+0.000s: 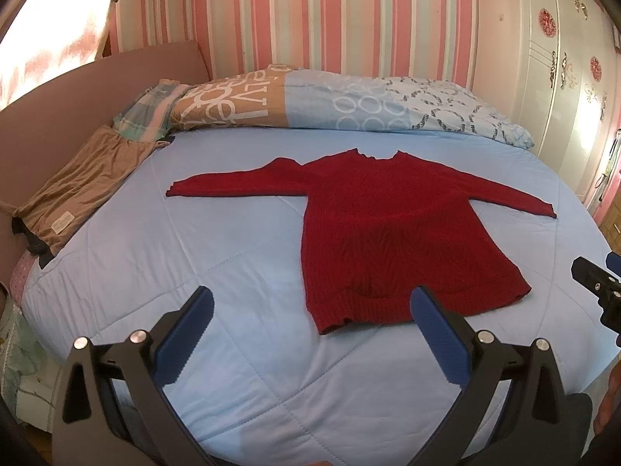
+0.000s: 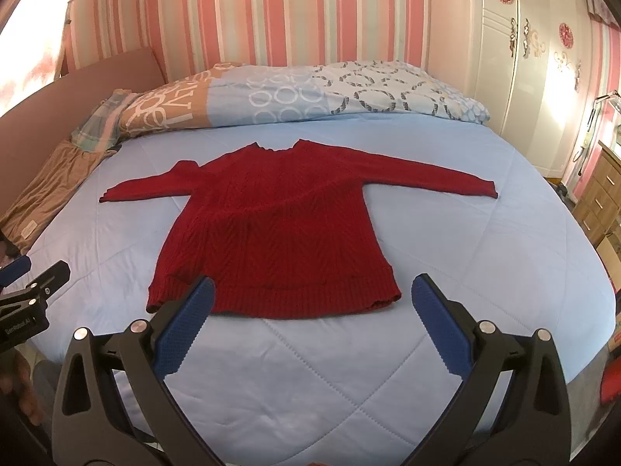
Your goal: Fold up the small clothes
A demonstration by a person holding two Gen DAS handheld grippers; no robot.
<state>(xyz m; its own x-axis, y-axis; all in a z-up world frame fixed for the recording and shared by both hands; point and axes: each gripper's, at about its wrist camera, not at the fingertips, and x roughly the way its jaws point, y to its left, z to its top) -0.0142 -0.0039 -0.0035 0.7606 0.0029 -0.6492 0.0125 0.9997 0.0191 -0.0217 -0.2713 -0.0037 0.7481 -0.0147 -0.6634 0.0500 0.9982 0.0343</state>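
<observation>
Centrally, a red knitted sweater [image 1: 392, 240] lies flat on the pale blue quilt [image 1: 217, 272] of a bed, neck toward the far wall, both sleeves stretched out sideways and the ribbed hem nearest the cameras. Legible writing is scarce: large white letters run across a tan panel of the patterned duvet [image 1: 330, 105] heaped along the far edge of the bed, seen upside down and not readable as a word, and the body of the left gripper carries a white mark reading "GenRobot.AI" in the right wrist view. A small pale label is sewn on the brown garment [image 1: 81, 190] lying at the left edge of the bed; its text is too small to read. The left gripper [image 1: 310, 306] hovers over the quilt before the hem, its blue-padded fingers [image 1: 186, 338] spread wide and holding nothing; one fingertip overlaps the hem in the picture, contact uncertain. The right gripper [image 2: 312, 297] likewise stands wide open and empty, its fingertips framing the hem. A striped pink wall [image 2: 295, 19] and a white wardrobe [image 2: 543, 50] with gilt ornaments close the background; wooden drawers [image 2: 597, 194] stand at the far right.
</observation>
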